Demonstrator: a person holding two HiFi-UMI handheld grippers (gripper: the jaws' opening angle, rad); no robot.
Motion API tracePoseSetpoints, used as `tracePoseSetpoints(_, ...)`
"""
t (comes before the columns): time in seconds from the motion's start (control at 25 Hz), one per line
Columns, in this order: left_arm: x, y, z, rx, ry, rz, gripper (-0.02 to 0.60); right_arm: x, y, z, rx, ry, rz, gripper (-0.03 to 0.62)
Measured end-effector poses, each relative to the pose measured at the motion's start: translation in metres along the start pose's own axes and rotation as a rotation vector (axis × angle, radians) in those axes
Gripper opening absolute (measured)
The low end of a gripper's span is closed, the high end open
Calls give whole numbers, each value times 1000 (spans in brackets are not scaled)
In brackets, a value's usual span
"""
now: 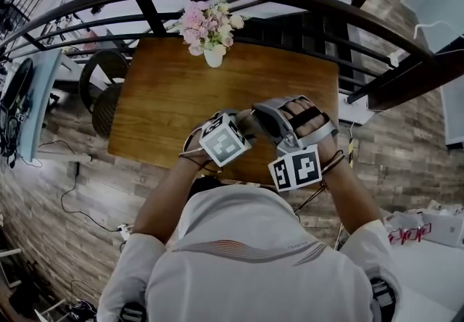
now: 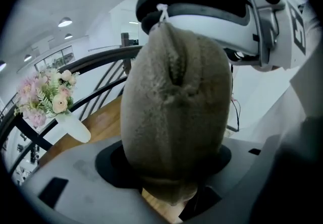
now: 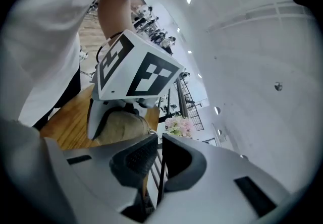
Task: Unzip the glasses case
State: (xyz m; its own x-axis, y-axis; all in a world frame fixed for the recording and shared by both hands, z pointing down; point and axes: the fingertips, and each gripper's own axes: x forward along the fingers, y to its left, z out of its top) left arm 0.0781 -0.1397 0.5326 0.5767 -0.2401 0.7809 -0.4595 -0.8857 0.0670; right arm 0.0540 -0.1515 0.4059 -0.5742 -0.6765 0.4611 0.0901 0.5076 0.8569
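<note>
While the glasses case (image 2: 171, 112) is clamped by one end between the wide-spread jaws of the left claw (image 2: 169, 170), it is held over the near edge of the wooden counter (image 1: 167, 96). In the left gripper view the fuzzy tan case is seen rising from the pads at 6 o'clock towards 12 o'clock, with a puckered seam on its upper face. A short white cord (image 2: 162, 12) is fixed at its top end, and there it is met by the tip of the right claw (image 3: 157, 150), which is seen at 1 o'clock of the case. The right claw's jaws are parted by a narrow slit only. Nothing is seen pressed between the pads in the right gripper view, and whether the cord reaches into the slit cannot be told. From the right claw's tips the case is found at 10 o'clock, under the left claw's marker cube. In the head view both claws are placed at 6 o'clock of a vase of pink flowers (image 1: 210, 30).
</note>
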Motion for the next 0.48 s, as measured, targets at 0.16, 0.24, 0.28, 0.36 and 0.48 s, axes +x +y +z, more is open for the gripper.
tracePoseSetpoints(0.16,-18,11,24,-84,-179,15,293,-6,-24,-19,152,14,-82,86)
tracePoseSetpoints(0.24,-35,22,35,-118,-282,64,293,-8,-34,-35,323,21,-120,86)
tracePoseSetpoints(0.28,-44,28,41,-133,-335,95,293,-10,-39,-45,439,22,-137,83)
tracePoseSetpoints(0.36,-65,40,52,-152,-438,163,293,-14,-46,-64,690,22,-167,62)
tracePoseSetpoints(0.48,-100,54,62,-182,-581,268,293,-21,-47,-91,985,12,-214,51)
